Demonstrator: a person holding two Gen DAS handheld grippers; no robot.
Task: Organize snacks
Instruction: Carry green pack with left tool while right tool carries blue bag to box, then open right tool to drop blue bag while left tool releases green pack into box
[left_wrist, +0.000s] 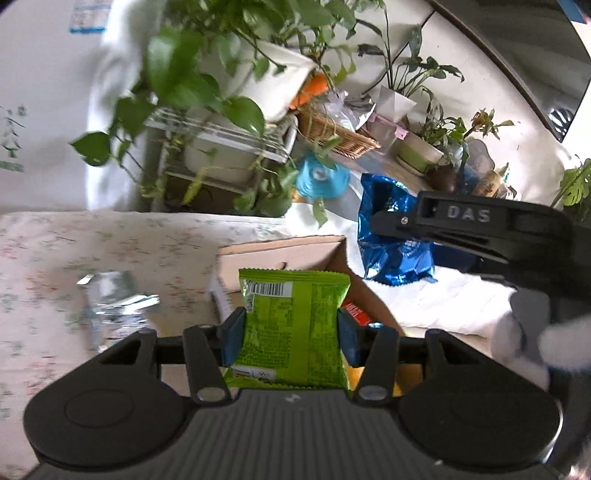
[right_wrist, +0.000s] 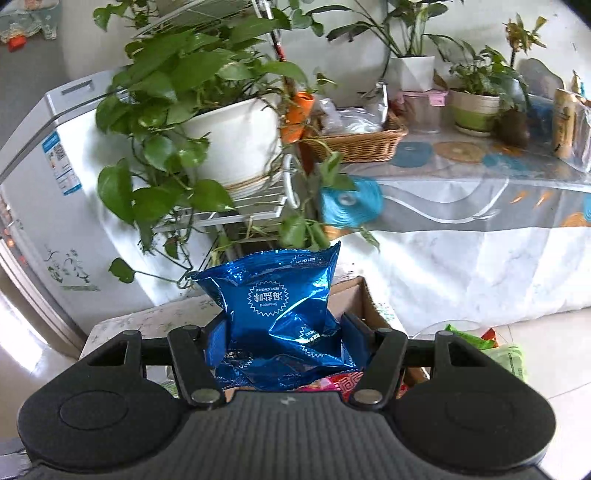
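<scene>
Left wrist view: left gripper (left_wrist: 291, 328) fingers clench a green snack packet (left_wrist: 293, 325) above an open cardboard box (left_wrist: 280, 254) on the floral worktop (left_wrist: 110, 243). Right gripper (right_wrist: 284, 339) fingers pinch a blue packet (right_wrist: 275, 314) over the box's far edge; plants stand beyond, tiled floor open at right.

- The left gripper (left_wrist: 291, 332) points forward and down; its fingers (left_wrist: 233, 338) are clamped on the two side edges of a green packet (left_wrist: 293, 325), which stands upright between them.
- The right gripper (right_wrist: 282, 339) also tilts forward and down, its fingers (right_wrist: 218, 341) pressing into a crumpled blue packet (right_wrist: 275, 317).
- In the left wrist view the right gripper's black body reaches in from the right edge, with a white-gloved hand (left_wrist: 532, 332) behind it.
</scene>
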